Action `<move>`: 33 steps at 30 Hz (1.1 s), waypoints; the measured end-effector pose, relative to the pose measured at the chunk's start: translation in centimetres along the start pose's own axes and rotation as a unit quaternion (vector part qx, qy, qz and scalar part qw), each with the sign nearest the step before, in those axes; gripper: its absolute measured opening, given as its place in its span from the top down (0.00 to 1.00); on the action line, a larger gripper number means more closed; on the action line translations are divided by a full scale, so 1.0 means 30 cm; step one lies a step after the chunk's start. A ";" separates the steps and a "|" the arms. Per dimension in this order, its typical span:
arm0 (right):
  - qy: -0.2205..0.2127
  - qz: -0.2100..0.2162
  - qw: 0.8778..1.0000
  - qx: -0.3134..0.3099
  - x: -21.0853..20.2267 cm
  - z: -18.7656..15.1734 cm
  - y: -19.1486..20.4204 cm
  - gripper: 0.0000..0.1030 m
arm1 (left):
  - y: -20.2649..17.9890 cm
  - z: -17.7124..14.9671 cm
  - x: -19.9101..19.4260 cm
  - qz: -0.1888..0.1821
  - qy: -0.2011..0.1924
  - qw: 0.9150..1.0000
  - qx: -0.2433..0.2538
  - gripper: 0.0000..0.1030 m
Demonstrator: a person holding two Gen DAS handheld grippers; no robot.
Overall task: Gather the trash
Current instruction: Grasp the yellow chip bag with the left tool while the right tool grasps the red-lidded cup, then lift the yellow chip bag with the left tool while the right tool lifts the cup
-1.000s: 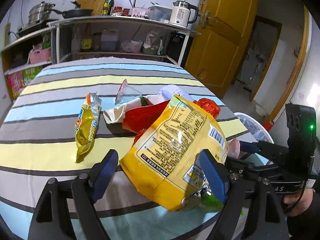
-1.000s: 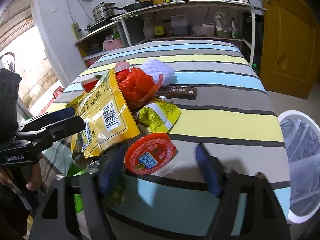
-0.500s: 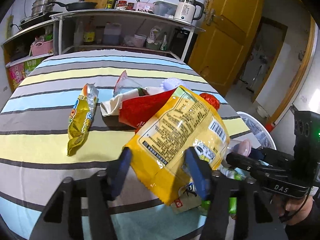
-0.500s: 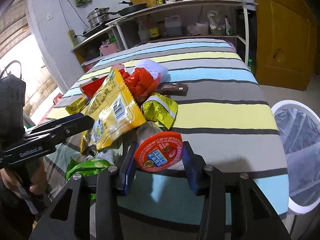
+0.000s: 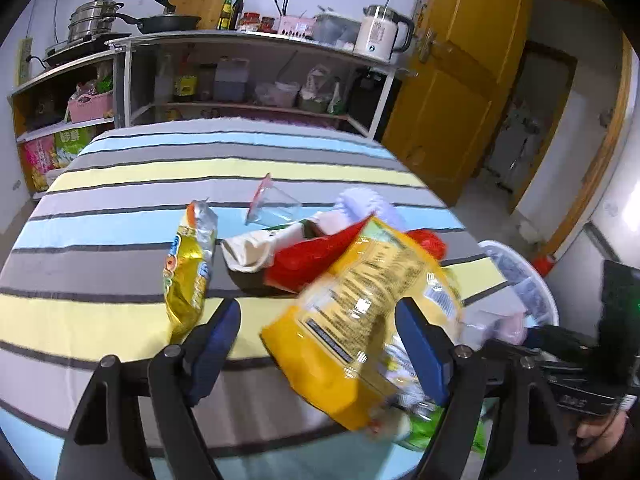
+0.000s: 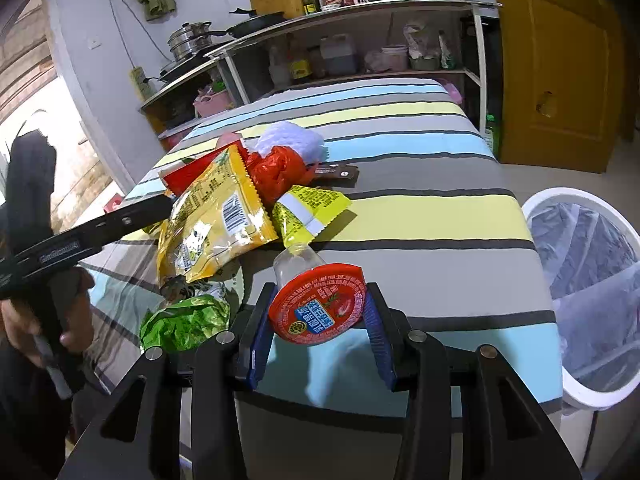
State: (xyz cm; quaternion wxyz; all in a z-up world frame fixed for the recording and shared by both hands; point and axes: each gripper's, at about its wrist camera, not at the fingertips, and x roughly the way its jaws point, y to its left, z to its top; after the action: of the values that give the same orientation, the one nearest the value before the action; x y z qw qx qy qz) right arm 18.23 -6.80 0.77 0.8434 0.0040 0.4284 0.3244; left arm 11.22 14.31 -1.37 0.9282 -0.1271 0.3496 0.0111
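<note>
My right gripper (image 6: 316, 330) is shut on a clear plastic cup with a red foil lid (image 6: 318, 306), held just above the table's near edge. My left gripper (image 5: 320, 354) is open; the big yellow snack bag (image 5: 360, 320) lies between its fingers, blurred, untouched by the left finger. The same bag shows in the right wrist view (image 6: 216, 216). Other trash lies on the striped table (image 5: 120, 176): a small yellow wrapper (image 5: 186, 272), a red bag (image 5: 316, 252), a clear cup (image 5: 272, 204), a green wrapper (image 6: 186, 322) and a yellow-green packet (image 6: 310, 210).
A white bin with a clear liner (image 6: 588, 280) stands on the floor off the table's right side, also in the left wrist view (image 5: 520, 284). A shelf unit with cookware and a kettle (image 5: 256, 64) runs along the back wall. A wooden door (image 6: 556, 60) is at the right.
My right gripper closed on the red-lidded cup and lifted it slightly. My left gripper narrowed around the yellow bag half a second ago, then opened wide again; the bag shifted.
</note>
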 end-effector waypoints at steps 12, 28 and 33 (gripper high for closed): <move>-0.003 -0.011 1.000 0.006 -0.018 -0.017 -0.020 0.57 | -0.046 -0.028 0.061 -0.005 0.034 0.999 0.016 0.47; -0.018 -0.020 1.000 0.009 -0.084 -0.039 -0.014 0.57 | -0.088 -0.042 -0.033 -0.006 -0.001 0.999 0.047 1.00; -0.019 -0.023 0.999 0.014 -0.091 -0.050 -0.023 0.57 | -0.098 -0.006 -0.016 -0.022 -0.001 0.998 0.061 0.68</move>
State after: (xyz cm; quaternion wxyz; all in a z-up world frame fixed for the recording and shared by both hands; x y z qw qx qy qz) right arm 16.35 -9.27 1.59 0.8586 0.0118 0.4163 0.2988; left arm 11.07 11.46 -0.51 0.9346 -0.0781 0.3456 -0.0306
